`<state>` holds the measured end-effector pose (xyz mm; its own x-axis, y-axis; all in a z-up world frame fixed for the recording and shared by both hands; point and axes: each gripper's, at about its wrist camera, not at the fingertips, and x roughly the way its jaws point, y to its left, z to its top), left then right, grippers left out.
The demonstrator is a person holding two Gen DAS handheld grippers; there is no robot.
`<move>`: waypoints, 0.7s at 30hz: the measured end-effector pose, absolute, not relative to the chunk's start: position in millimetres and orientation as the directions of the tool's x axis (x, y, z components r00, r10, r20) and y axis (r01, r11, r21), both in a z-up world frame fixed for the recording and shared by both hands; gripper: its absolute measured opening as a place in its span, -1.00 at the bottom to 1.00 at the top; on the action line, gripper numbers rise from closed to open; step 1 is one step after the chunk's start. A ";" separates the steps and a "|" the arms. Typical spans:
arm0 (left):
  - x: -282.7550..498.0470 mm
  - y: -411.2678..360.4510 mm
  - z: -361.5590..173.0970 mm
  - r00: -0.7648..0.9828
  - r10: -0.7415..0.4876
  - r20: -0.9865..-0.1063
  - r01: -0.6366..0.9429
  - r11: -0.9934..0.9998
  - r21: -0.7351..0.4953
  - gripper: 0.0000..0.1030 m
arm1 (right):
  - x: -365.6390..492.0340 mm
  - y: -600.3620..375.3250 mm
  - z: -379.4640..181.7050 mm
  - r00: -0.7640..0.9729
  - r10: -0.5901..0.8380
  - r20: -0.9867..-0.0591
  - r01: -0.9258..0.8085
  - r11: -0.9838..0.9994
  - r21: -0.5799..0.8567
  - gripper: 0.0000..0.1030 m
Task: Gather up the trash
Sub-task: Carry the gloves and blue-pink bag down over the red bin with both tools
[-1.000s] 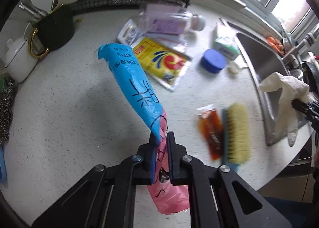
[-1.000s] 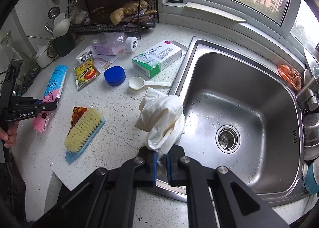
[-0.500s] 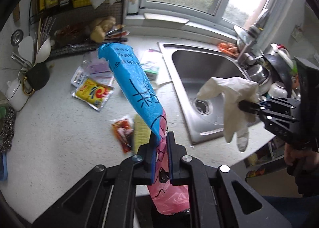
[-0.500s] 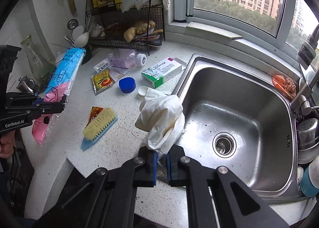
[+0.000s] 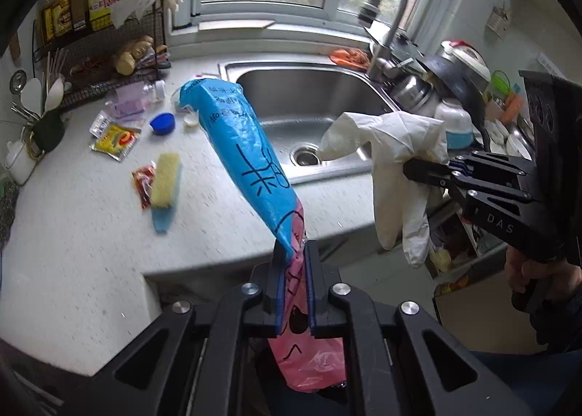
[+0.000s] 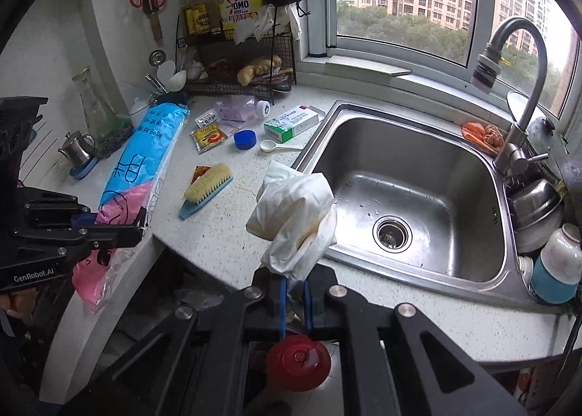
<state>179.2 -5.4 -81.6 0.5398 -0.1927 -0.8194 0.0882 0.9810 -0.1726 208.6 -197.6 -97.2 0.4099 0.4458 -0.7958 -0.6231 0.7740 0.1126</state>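
My left gripper [image 5: 293, 252] is shut on a long blue and pink plastic bag pack [image 5: 247, 154], which sticks up and away over the counter's front edge. From the right wrist view the same pack [image 6: 142, 168] hangs from the left gripper [image 6: 142, 225] at the left. My right gripper [image 6: 293, 279] is shut on a crumpled white glove [image 6: 294, 212]; in the left wrist view the glove [image 5: 396, 175] dangles from the right gripper [image 5: 409, 172] beyond the counter edge. More litter lies on the counter: a yellow sachet [image 6: 209, 135], a red packet [image 5: 142, 181], a blue cap [image 6: 244, 139].
A steel sink [image 6: 418, 175] with a tap [image 6: 516, 95] takes up the right. A scrub brush [image 6: 205, 188], white spoon [image 6: 276, 146], medicine box [image 6: 293, 122] and a wire rack [image 6: 236, 63] stand on the white counter [image 5: 72, 234]. A red lid [image 6: 298, 361] lies on the floor below.
Both grippers have drawn back and up from the counter, each keeping its load; they now hover past the counter's front edge, with more of the window and floor in view.
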 end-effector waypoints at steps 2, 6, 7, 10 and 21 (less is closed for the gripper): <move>167.2 -16.4 -88.5 0.524 -0.198 -0.828 0.095 0.980 -0.174 -0.84 | 197.7 -205.1 -101.4 0.406 0.441 -0.801 -0.620 0.776 0.113 -0.88; 148.5 -35.7 -108.0 0.485 -0.228 -0.844 0.104 0.974 -0.203 -0.84 | 177.2 -219.2 -117.0 0.385 0.414 -0.825 -0.604 0.789 0.114 -0.88; 146.2 -39.7 -114.2 0.474 -0.233 -0.849 0.108 0.972 -0.206 -0.84 | 173.6 -221.6 -120.3 0.381 0.408 -0.830 -0.600 0.792 0.113 -0.88; 140.7 -53.3 -138.3 0.428 -0.233 -0.873 0.119 0.972 -0.201 -0.84 | 165.2 -227.1 -136.4 0.349 0.396 -0.849 -0.586 0.800 0.132 -0.88; 155.5 -79.7 -264.4 0.270 -0.310 -0.912 0.183 0.946 -0.267 -0.84 | 156.5 -234.4 -235.5 0.240 0.330 -0.913 -0.532 0.831 0.161 -0.88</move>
